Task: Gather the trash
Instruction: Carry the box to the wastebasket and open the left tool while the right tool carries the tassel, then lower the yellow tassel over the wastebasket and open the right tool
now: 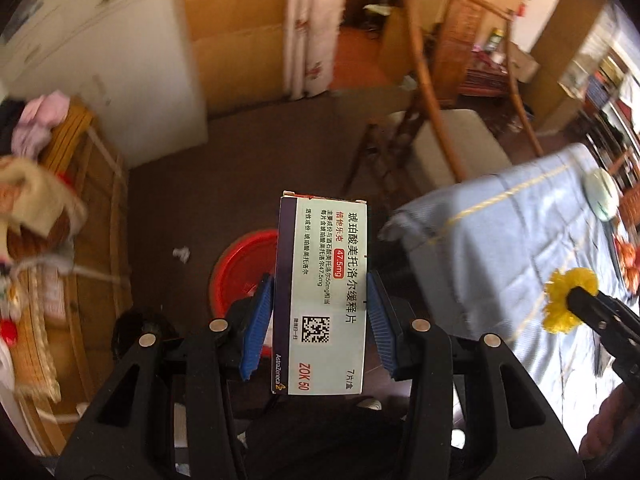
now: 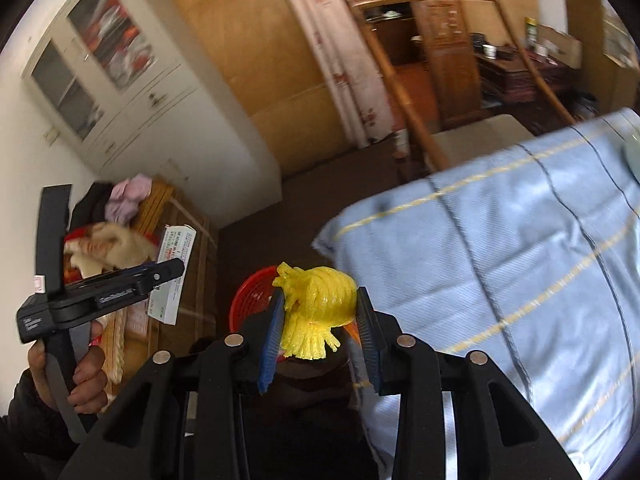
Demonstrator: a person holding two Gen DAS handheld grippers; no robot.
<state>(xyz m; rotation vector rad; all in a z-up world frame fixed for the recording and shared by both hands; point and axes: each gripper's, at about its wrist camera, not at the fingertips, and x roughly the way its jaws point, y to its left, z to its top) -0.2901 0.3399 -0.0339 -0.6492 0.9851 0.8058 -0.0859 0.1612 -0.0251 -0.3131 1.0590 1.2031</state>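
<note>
Left hand-held gripper (image 1: 320,320) clamps the medicine box (image 1: 322,292), right hand-held gripper (image 2: 320,320) grips yellow foam netting (image 2: 316,308); release both squarely over the red basket (image 1: 240,268), seemingly just below.

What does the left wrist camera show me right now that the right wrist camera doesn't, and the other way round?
Only the left wrist view: the printed face of the medicine box clamped in the left gripper, and a crumpled white scrap on the floor.

Only the right wrist view: the hand holding the left tool, the yellow foam net close up in the right gripper, and the white glass-door cabinet.

Both: the red basket, the blue cloth, the wooden chair, and each view catches the other gripper's load.
</note>
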